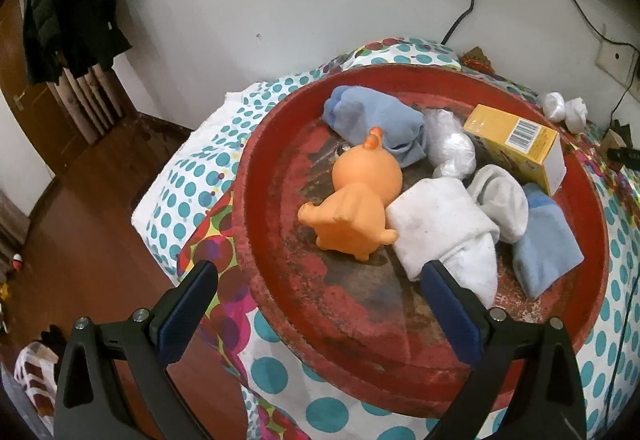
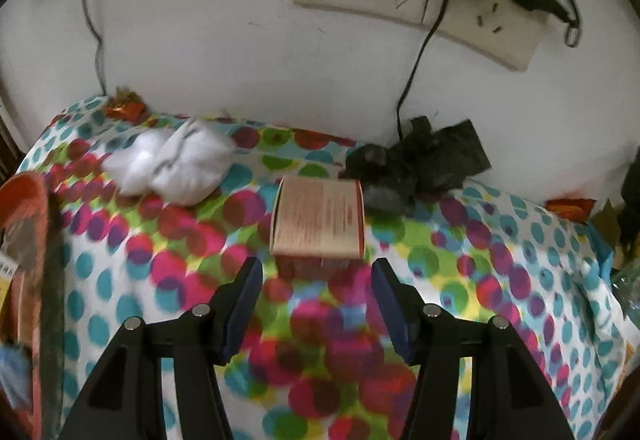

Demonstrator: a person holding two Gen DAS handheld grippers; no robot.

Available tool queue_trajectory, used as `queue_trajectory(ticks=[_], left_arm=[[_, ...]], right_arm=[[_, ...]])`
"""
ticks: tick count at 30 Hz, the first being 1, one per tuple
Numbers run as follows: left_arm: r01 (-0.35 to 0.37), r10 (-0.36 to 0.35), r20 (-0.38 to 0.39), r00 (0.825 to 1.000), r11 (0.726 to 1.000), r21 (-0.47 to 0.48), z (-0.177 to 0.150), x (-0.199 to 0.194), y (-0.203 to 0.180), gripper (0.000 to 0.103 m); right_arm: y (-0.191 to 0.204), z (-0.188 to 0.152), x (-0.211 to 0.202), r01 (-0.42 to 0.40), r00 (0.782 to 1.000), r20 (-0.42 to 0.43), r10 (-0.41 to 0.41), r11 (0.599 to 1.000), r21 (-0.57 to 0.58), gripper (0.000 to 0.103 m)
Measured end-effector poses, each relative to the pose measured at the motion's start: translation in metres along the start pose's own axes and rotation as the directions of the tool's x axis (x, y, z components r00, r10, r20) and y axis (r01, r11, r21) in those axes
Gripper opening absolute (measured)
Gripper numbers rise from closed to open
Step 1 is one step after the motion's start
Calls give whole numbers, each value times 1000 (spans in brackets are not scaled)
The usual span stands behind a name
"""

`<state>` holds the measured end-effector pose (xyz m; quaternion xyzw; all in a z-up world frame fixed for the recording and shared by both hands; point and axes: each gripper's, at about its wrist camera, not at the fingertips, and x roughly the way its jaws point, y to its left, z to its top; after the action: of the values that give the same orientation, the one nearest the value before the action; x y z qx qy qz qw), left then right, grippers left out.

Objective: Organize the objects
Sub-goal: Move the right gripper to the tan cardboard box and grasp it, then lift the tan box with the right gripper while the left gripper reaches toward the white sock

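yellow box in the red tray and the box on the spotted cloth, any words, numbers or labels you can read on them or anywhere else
yellow box: a barcode on its top face, digits too small to read; small print along the yellow side, too small to read.
pale box with red edges: lines of red print on its top, blurred, not readable.
red tray, socks and orange toy: no text seen.
No words or numbers can be read anywhere in either view.

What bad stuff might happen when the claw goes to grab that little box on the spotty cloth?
1. The right gripper, jaws open, is just short of the small box; a slightly off approach could push it along the spotty cloth instead of gripping it.
2. The black plastic bag and a cable sit right behind the box and might snag.
3. The red tray is already crowded, so adding it may knock the orange toy.
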<state>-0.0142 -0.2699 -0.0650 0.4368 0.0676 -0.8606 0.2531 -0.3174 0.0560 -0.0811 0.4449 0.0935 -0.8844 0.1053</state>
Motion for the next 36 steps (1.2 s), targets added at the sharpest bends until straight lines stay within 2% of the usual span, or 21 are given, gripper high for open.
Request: queue_trajectory(ticks=[7, 9, 16, 25, 36], left_arm=[[-19, 19, 3, 1000, 999, 39, -2, 2, -8, 101], [-16, 16, 4, 1000, 999, 45, -2, 2, -10, 101], [-14, 13, 8, 1000, 998, 54, -3, -1, -14, 101], [17, -19, 27, 999, 998, 58, -3, -8, -21, 101], [32, -36, 56, 998, 997, 71, -3, -19, -33, 101]], right_arm=[[1, 11, 27, -13, 1000, -12, 14, 1000, 21, 58], [2, 8, 28, -34, 999, 9, 34, 999, 22, 44], [7, -4, 18, -28, 999, 32, 27, 999, 25, 44], [1, -43, -17, -30, 997, 66, 30, 1000, -1, 44], [-45, -105, -64, -2, 998, 69, -2, 999, 54, 44]])
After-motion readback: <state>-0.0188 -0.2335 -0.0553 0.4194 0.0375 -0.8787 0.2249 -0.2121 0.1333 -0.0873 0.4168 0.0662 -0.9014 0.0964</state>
